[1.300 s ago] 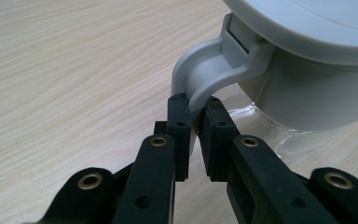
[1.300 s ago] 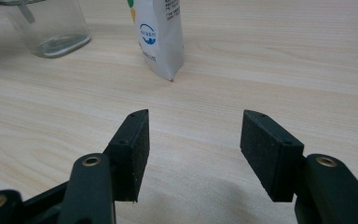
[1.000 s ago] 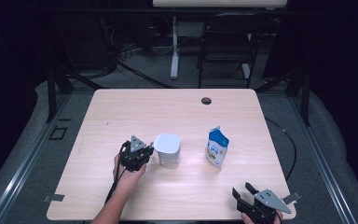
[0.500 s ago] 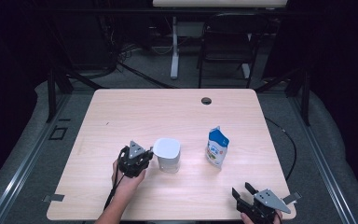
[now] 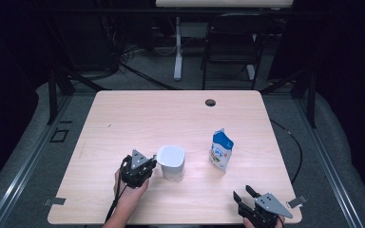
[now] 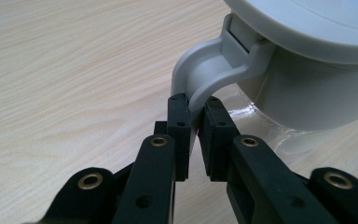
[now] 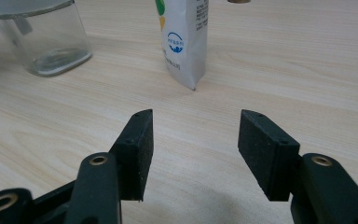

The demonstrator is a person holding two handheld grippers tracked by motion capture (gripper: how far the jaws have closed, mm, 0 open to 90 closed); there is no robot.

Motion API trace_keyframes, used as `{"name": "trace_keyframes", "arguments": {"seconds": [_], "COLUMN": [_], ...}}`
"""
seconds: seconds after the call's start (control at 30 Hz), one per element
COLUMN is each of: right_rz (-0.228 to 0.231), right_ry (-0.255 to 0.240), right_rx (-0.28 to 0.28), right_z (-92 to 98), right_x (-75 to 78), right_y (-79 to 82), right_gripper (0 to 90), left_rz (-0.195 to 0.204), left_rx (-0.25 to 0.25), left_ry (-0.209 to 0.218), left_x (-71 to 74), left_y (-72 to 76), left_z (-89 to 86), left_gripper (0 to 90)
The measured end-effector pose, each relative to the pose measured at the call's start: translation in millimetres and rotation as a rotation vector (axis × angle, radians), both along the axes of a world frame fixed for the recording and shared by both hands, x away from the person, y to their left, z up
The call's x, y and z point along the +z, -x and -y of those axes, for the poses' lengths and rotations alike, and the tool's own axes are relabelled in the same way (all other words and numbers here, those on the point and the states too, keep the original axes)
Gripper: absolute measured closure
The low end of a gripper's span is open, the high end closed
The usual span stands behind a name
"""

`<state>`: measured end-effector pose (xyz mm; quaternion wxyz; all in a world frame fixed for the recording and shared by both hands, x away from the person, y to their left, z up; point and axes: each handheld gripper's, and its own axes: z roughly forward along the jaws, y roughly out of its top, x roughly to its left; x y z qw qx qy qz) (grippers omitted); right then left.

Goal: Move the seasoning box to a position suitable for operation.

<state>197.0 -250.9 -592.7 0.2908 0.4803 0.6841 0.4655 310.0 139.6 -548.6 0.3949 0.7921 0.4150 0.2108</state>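
With the left tool (image 6: 193, 116) clenched on the pitcher's handle (image 6: 205, 70), it should slide the pitcher (image 5: 171, 163) slowly and level, while the right tool (image 7: 193, 149) waits released near the counter's (image 5: 138, 118) front right corner.

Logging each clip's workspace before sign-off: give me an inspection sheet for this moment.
Surface: pale wood table, round grommet hole near the far edge.
Job's things: clear jug with white lid, upright; its handle is pinched.
Clutter: blue-and-white pouch standing right of the jug.
Grippers: left gripper shut on the handle; right gripper open over bare table, jaws just closing slightly, nothing between them.
Cables: black cable trailing from the left gripper.
Surroundings: dark room, chair beyond the table.
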Motion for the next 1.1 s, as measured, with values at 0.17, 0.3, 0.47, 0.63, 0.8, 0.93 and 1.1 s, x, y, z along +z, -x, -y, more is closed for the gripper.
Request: {"name": "trace_keyframes", "arguments": {"seconds": [0.17,0.3,0.47,0.63,0.8,0.93,1.1], "right_rz": [0.003,0.007,0.017,0.018,0.022,0.020,0.013], "right_ry": [0.014,0.025,0.042,0.044,0.048,0.055,0.048], "right_rx": [0.008,0.018,0.029,0.025,0.032,0.035,0.036], "right_z": [-3.3,-5.8,-8.2,-9.6,-11.9,-12.4,-12.7], "right_x": [1.5,1.9,2.3,3.8,4.4,4.8,5.0], "right_y": [0.7,1.3,1.8,2.6,2.7,2.5,2.0], "right_gripper": [45.2,45.3,45.6,45.6,45.6,45.5,45.7], "left_rz": [0.001,0.002,0.011,0.020,0.022,0.027,0.030], "left_rx": [-0.002,-0.013,-0.005,-0.007,0.000,0.001,0.012], "left_ry": [0.009,0.002,0.014,0.009,0.016,0.019,0.021], "left_x": [-0.5,-0.3,-1.8,-2.7,-3.3,-3.9,-4.4], "left_y": [7.6,13.8,22.1,31.4,38.5,43.8,50.9], "left_z": [0.8,1.4,1.0,1.0,1.7,2.2,2.5], "left_gripper": [83.1,83.2,83.2,83.3,83.2,83.2,83.2]}}
